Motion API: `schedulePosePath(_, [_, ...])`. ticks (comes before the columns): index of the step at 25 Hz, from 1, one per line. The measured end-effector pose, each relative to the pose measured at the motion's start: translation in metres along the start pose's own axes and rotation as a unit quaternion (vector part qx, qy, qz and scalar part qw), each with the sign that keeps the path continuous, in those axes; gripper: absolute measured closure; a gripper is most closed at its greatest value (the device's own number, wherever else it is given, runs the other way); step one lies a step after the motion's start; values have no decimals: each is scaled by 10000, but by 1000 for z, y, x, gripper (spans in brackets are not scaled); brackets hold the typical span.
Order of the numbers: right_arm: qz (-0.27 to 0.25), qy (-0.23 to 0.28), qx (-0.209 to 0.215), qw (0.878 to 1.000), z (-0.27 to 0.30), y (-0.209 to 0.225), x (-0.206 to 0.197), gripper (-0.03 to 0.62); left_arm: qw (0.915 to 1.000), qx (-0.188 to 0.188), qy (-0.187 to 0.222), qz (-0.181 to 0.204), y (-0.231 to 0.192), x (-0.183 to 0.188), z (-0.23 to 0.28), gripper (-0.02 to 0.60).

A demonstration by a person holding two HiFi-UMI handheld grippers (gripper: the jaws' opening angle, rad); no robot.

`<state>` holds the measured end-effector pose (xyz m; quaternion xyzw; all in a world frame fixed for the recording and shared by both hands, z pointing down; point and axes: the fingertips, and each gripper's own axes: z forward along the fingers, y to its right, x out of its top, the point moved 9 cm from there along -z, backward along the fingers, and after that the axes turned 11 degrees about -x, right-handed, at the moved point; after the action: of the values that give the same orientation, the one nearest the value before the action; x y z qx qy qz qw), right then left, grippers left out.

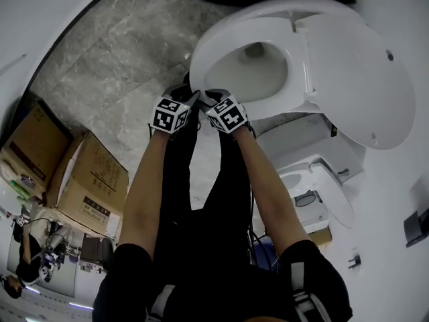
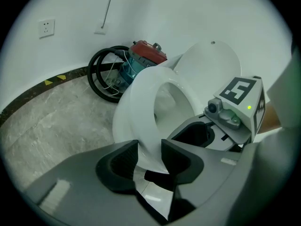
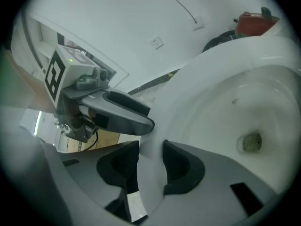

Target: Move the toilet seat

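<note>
At the front rim of the seat (image 1: pixel 201 59), at 12 o'clock from the person, both grippers are grasping. The left gripper (image 2: pixel 149 149) is clamping the rim between its pads, and the right gripper (image 3: pixel 150 154), just beside it, is pinching the same rim. The seat appears to be lying on the bowl (image 1: pixel 258 72), while the lid (image 1: pixel 362 79) is standing open toward 2 o'clock. The grasp looks set, so the lift is likely coming next. It is calling for both hands to rise together in an arc about the hinge, or the slick plastic may slip. Grey stone floor (image 1: pixel 114 79) is spreading toward 10 o'clock. Boxes (image 1: pixel 90 183) are sitting at 8 o'clock, and a coiled hose (image 2: pixel 106 76) is lying against the white wall (image 2: pixel 164 13).
</note>
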<state>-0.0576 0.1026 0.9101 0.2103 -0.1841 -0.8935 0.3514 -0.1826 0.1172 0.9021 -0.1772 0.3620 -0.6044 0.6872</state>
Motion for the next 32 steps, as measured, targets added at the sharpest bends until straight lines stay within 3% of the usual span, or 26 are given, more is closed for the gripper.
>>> schedulePosePath(8, [142,-27,188,9997,-20,-8,8,433,10000,-68,27,15,14,8,-18,430])
schedulePosePath(13, [246,9,241,9994,-32,-14,8,433,9994,-325,81,-76,19,10,-23,419])
schedulePosePath(18, [301,113,320,9990,-45,-19,12,433,9989,-409,64,205,29,17,-34,416])
schedulePosePath(32, [344,180,268,9989,-80,-35,20,419,9972,-531,70,516,58,33,-56,407])
